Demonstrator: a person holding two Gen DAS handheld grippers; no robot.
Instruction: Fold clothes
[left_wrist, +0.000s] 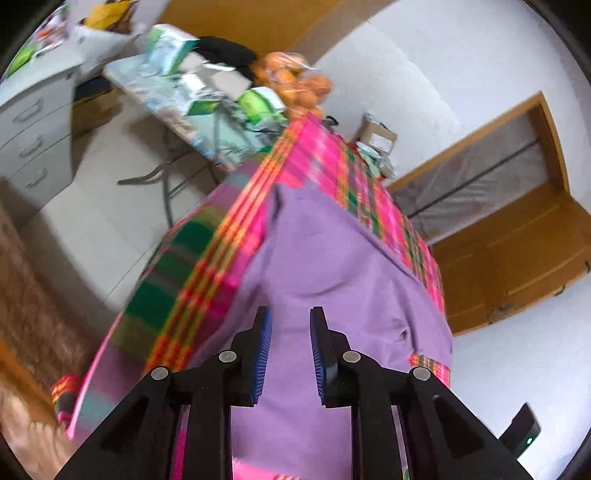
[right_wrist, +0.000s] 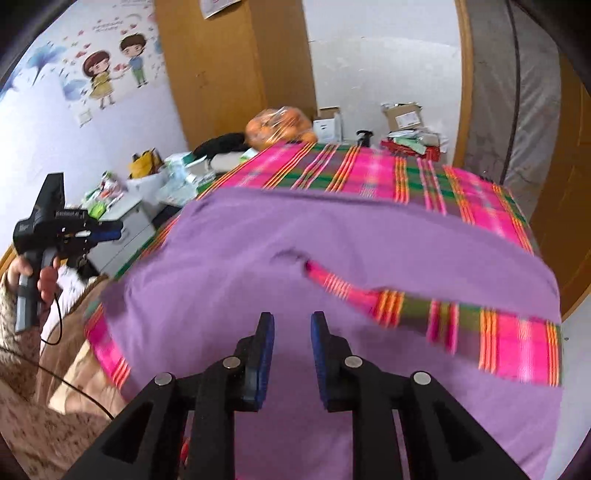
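Both tools stand with their jaws parted and nothing between the pads: the left tool (left_wrist: 290, 354) and the right tool (right_wrist: 292, 356) each hang above the purple garment (right_wrist: 258, 240), not touching it. The garment lies spread on the worktop (right_wrist: 369, 173), on a pink plaid cloth, directly ahead of and below both tools. Seen from the right tool, the left tool (right_wrist: 110, 229) is off to the side, beyond the garment's edge, held in a hand (right_wrist: 46, 278).

Risks, as judged:
- A band of plaid cloth (right_wrist: 461, 325) lies across the garment just ahead of the right tool. A low pinch there could catch both layers and drag the cover with the fold.
- A ridge of slack (left_wrist: 325, 280) sits just ahead of the left tool; folding over it would probably lock in a crease.
- The garment's near edge hangs toward the worktop's rim; an uneven lift by one tool could slide it off.

Count: tools, two; purple garments, one; plaid covers, one; bags of oranges (right_wrist: 277, 125) far beyond the tools, one; cardboard boxes (right_wrist: 404, 114) there, at least one.
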